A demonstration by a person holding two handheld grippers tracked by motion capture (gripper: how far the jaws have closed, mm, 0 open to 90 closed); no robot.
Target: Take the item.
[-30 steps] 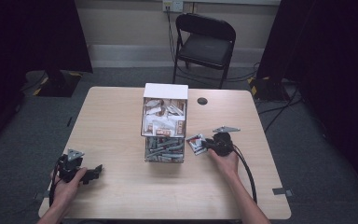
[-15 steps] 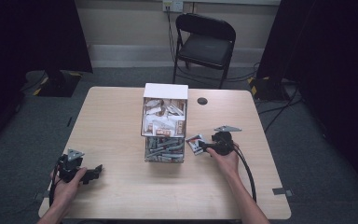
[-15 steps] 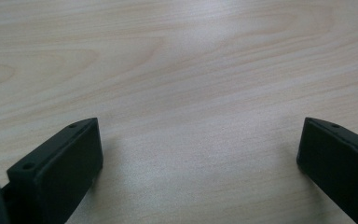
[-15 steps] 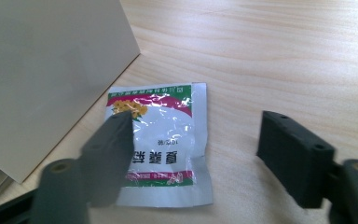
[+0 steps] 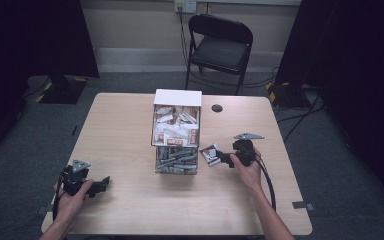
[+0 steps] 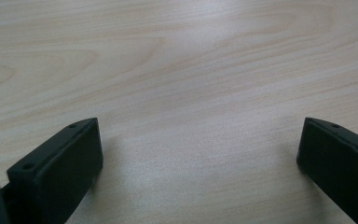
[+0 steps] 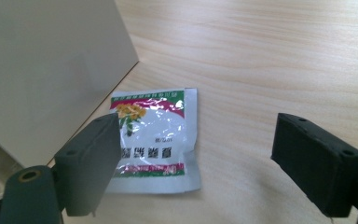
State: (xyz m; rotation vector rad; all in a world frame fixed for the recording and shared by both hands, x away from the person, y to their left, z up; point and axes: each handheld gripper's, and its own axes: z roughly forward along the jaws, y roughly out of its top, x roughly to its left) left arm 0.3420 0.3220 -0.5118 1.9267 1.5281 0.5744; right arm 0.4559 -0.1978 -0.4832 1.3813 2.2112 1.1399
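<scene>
The right gripper [image 7: 196,163] has just been opening its jaws; they now stand wide, with the released sachet [image 7: 156,140] lying flat on the desk [image 5: 120,130], just beside the open box [image 5: 177,131], toward the right edge. The placement step appears complete. The left gripper [image 6: 198,158] rests near the front-left corner, jaws wide and empty.

Left tongs [image 5: 99,184] rest low, jaws wide apart. Right tongs [image 5: 219,158] held level; jaws have just been opening, nothing gripped between them.
</scene>
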